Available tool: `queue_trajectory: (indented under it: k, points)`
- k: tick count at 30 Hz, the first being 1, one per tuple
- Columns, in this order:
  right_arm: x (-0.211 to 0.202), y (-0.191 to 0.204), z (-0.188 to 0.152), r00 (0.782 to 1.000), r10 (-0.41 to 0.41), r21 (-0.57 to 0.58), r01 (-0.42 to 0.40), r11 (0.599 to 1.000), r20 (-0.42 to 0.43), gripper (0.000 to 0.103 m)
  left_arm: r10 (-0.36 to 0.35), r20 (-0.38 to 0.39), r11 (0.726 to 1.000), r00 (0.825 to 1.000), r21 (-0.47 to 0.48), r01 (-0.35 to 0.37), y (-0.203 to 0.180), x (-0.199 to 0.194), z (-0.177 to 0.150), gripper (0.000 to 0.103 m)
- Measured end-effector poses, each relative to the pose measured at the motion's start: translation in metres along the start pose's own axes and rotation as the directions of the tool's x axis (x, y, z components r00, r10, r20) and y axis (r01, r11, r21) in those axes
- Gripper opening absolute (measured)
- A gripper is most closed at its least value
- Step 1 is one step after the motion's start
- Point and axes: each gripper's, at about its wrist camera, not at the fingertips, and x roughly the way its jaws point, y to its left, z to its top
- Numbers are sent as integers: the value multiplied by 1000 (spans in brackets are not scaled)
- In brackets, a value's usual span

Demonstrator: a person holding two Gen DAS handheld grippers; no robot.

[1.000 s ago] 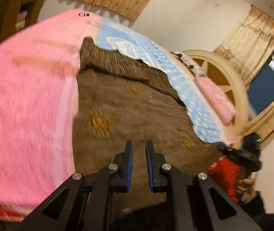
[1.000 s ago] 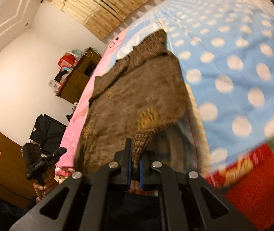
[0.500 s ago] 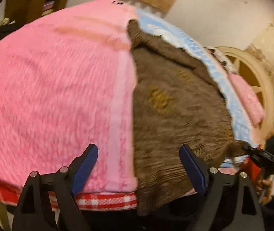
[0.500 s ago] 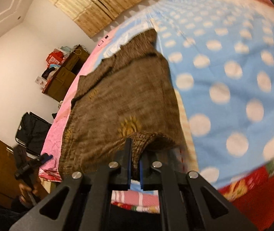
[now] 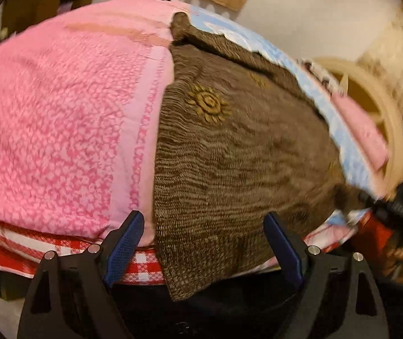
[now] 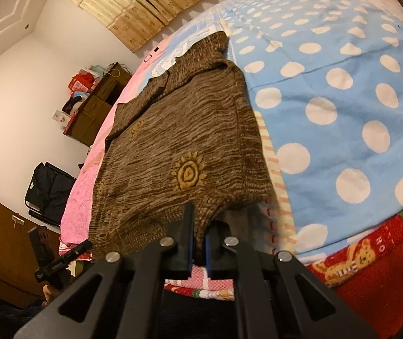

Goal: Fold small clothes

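We see the brown sweater (image 5: 229, 152) spread flat on the bed between the pink towel (image 5: 60, 118) and the blue dotted towel (image 6: 342, 99), our right gripper (image 6: 198, 243) pinching its near corner while our left gripper (image 5: 201, 243) gapes wide at its hem.

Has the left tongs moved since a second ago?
Yes. The left tongs opened wide and pulled back toward the bed's near edge: the red checked sheet now shows under the brown knitted garment, whose hanging hem sits between the fingers.
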Motion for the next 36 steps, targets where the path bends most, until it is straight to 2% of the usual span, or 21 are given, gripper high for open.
queue_trajectory:
  k: [1,2,4,6,10,13,19,22,25,29,32,34,36]
  points:
    - [0,-2,0,1000,-3,3,3,1000,0,9,2,8,1000,1000,-6,-2,2,-2,0,65]
    - [1,-3,0,1000,-7,7,7,1000,-2,9,17,7,1000,1000,-6,-17,2,-1,1,40]
    - [4,-6,-2,1000,-17,14,17,1000,-9,9,39,-7,998,999,-49,-39,10,0,3,10]
    - [5,-7,-3,1000,-17,17,18,1000,-14,9,-22,-12,992,1000,-123,20,23,-2,2,9]
    - [4,-8,-3,1000,-17,19,18,1000,-15,9,-39,-17,995,999,-88,38,17,-8,6,6]
    - [0,-7,-3,1000,7,38,-7,999,-7,9,-99,-30,988,995,-125,95,10,-12,21,6]
    - [-20,12,33,994,96,41,-98,994,52,9,-154,14,985,988,-81,155,-13,-30,83,6]
    - [-18,21,67,991,117,36,-120,992,64,9,-111,26,993,993,-33,112,-25,-19,126,6]
    - [0,26,104,995,73,7,-74,997,63,9,-5,19,1000,1000,-11,5,-22,10,165,7]
    - [42,11,143,996,-50,17,49,999,68,9,48,-38,997,998,-57,-50,1,50,204,7]
    - [70,-2,156,987,-147,11,147,989,63,13,-2,-59,995,998,-99,-4,14,55,224,7]
    - [80,-8,161,984,-172,38,170,985,54,23,-41,-60,994,997,-107,34,20,50,231,8]
    - [73,-5,164,964,-244,36,242,970,104,49,5,-21,998,1000,-59,-7,19,39,232,8]
